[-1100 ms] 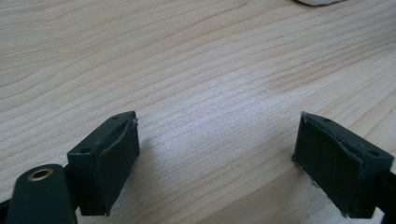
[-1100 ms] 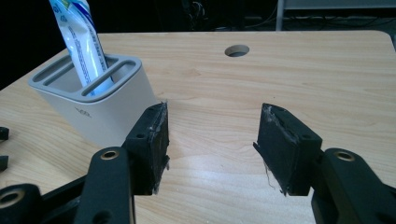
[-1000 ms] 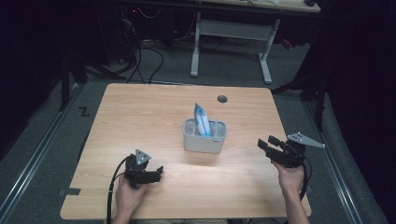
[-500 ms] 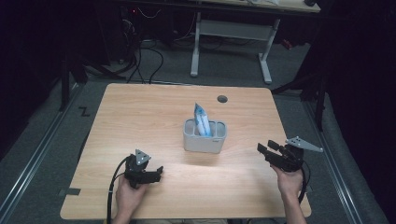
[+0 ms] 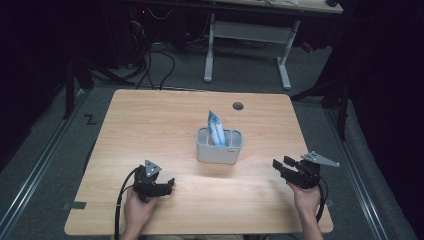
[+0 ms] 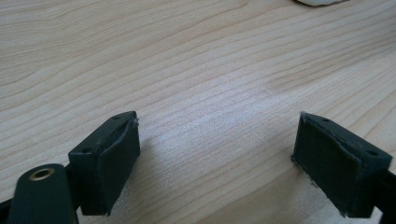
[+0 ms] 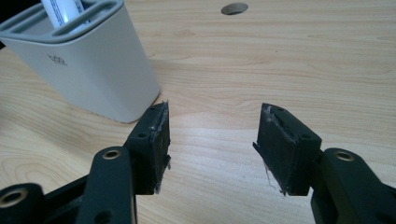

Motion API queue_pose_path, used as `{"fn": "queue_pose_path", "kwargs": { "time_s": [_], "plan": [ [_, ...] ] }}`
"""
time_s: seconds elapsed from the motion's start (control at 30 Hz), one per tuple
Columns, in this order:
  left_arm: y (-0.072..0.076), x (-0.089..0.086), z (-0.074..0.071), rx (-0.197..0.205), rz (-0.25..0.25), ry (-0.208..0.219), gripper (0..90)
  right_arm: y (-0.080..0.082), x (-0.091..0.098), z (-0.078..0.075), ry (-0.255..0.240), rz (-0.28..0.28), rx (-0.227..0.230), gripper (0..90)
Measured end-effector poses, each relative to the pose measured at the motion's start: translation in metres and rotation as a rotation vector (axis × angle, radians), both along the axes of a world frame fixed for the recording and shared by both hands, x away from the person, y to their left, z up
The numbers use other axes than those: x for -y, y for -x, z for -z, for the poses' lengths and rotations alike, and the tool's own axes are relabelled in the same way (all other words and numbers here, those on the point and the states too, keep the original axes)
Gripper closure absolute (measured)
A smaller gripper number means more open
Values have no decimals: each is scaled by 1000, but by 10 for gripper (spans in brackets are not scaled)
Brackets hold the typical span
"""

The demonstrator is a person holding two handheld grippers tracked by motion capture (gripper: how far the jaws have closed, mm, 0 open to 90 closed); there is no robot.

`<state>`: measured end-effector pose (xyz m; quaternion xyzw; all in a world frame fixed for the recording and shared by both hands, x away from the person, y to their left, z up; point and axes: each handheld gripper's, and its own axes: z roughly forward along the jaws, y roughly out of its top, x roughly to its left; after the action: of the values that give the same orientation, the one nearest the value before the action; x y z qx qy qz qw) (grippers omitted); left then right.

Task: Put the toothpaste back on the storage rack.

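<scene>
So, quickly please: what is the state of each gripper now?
Left gripper: open, holding nothing, over bare table.
Right gripper: open, holding nothing, beside the grey holder.

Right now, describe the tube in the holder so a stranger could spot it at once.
On the wooden table, look to the middle for the grey holder. The tube stands upright in it, poking above the rim. It is white and blue, the only coloured thing there.
</scene>
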<state>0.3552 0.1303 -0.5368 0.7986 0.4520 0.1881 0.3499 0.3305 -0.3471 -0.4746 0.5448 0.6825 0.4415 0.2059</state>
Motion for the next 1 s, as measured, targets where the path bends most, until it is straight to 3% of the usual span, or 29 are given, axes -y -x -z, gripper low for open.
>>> {"fn": "queue_pose_path", "kwargs": {
  "time_s": [0.57,1.0],
  "plan": [
    [0,0,0,0,0,0,148,-7,-11,22,65,3,-71,445],
    [0,0,0,0,0,-1,148,-13,-19,34,132,6,-96,446]
  ]
}}
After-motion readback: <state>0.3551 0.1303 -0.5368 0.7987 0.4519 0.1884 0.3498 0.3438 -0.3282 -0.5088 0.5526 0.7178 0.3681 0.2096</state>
